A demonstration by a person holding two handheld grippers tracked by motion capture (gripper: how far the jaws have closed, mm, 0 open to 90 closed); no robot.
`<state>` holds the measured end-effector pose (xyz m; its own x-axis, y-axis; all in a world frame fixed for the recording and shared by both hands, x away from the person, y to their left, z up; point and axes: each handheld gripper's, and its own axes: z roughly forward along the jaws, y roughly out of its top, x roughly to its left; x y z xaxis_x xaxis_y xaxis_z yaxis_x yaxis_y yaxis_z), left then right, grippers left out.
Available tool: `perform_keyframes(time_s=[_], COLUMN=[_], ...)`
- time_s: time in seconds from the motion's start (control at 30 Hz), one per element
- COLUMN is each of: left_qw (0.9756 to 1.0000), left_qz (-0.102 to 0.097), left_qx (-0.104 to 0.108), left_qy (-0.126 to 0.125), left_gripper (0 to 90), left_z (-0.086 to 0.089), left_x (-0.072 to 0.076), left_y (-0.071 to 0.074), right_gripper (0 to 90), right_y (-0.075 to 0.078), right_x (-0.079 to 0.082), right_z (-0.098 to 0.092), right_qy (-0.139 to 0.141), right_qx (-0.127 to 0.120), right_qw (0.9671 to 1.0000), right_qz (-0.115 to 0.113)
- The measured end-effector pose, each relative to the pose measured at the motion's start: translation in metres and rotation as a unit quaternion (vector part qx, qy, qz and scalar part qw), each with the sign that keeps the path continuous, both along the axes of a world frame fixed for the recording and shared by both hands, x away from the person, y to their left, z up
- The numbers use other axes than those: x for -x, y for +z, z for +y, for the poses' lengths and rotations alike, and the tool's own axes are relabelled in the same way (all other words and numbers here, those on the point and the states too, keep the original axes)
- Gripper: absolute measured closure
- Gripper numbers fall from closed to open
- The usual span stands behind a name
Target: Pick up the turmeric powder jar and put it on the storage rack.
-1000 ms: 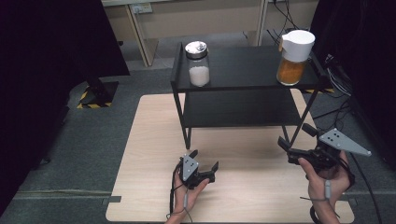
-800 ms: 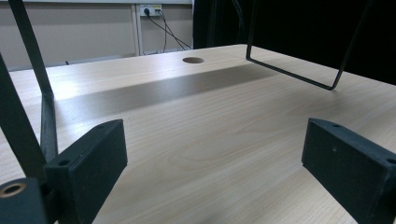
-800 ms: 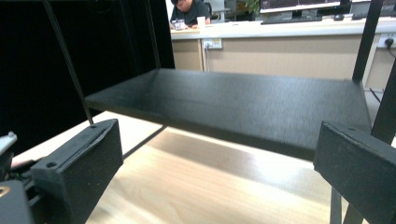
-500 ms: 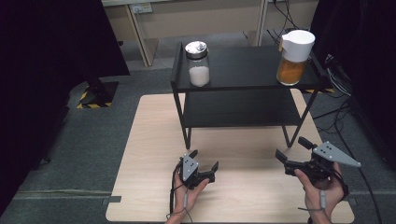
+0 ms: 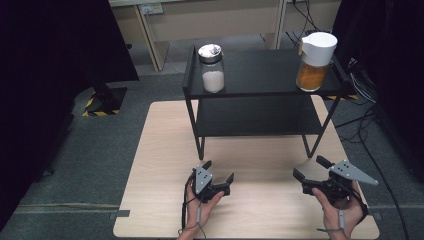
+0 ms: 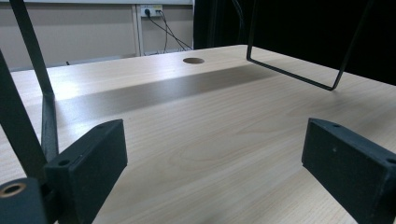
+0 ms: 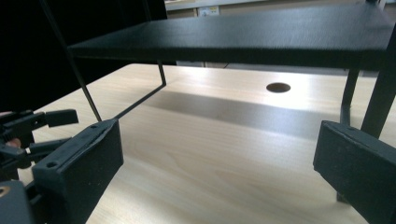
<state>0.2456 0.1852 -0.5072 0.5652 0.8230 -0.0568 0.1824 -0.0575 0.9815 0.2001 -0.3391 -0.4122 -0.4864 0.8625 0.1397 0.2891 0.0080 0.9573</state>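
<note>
On the top board of a black two-level rack [image 5: 260, 75] stand a glass jar of white powder with a metal lid [image 5: 212, 68] at the left and a white-lidded jar of orange-brown stuff [image 5: 314, 61] at the right. My left gripper [image 5: 218, 170] rests low over the wooden table [image 5: 160, 150] in front of the rack, jaws open and empty. My right gripper [image 5: 310, 167] sits near the rack's front right leg, also open with nothing between its jaws. In the left gripper view both black pads [image 6: 95, 158] frame bare wood. The right gripper view looks under the rack's lower shelf [image 7: 243, 37].
The rack's thin wire legs [image 6: 299, 74] and thicker posts [image 7: 378, 102] stand close ahead of both grippers. A round cable hole [image 7: 278, 87] lies in the tabletop under the rack. The other hand's gripper [image 7: 28, 130] shows at the left of the right gripper view. Grey carpet surrounds the table.
My right gripper has come down and slightly leftward towards the table surface. The left gripper has stayed where it was. Both jars are unmoved.
</note>
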Motion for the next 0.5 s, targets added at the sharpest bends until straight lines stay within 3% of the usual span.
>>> perform_keyframes(time_s=[0.5], left_qw=[1.0], left_qz=[-0.001], left_qx=[-0.001], left_qy=[0.0], left_gripper=[6.2], left_z=[0.0], left_x=[0.0], left_y=[0.0], right_gripper=[1.6], right_y=[-0.019], right_x=[0.002], right_z=[0.0], right_qy=[-0.004], right_qx=[0.0], right_qw=[0.9998], right_qz=[0.021])
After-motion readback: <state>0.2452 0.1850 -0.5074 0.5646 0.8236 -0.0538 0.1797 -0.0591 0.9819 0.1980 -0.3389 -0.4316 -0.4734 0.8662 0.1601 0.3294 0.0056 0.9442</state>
